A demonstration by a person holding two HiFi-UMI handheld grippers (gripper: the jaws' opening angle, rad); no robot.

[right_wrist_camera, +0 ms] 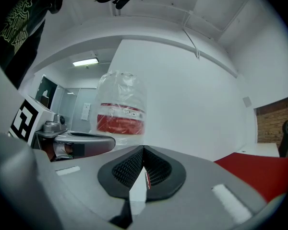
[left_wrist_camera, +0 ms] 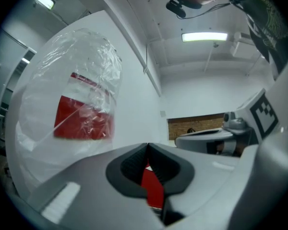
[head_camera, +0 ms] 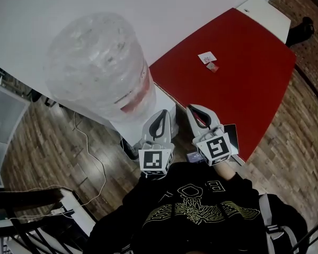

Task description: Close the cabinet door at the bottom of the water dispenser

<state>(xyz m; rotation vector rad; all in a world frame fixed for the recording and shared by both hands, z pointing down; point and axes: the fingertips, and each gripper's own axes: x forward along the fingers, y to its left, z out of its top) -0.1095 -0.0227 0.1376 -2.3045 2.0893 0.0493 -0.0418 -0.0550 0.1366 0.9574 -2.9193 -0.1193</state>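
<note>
White water dispenser (head_camera: 164, 100) upright (cabinet door hidden).

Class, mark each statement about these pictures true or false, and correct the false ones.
1. The left hand-held gripper is shut with nothing in it. True.
2. The water bottle is bare. False: clear plastic film wraps it.
3. The table is red. True.
4. The right hand-held gripper grips a cabinet door. False: it is shut on nothing, and no door shows.
5. A cable lies on the wooden floor. True.
</note>
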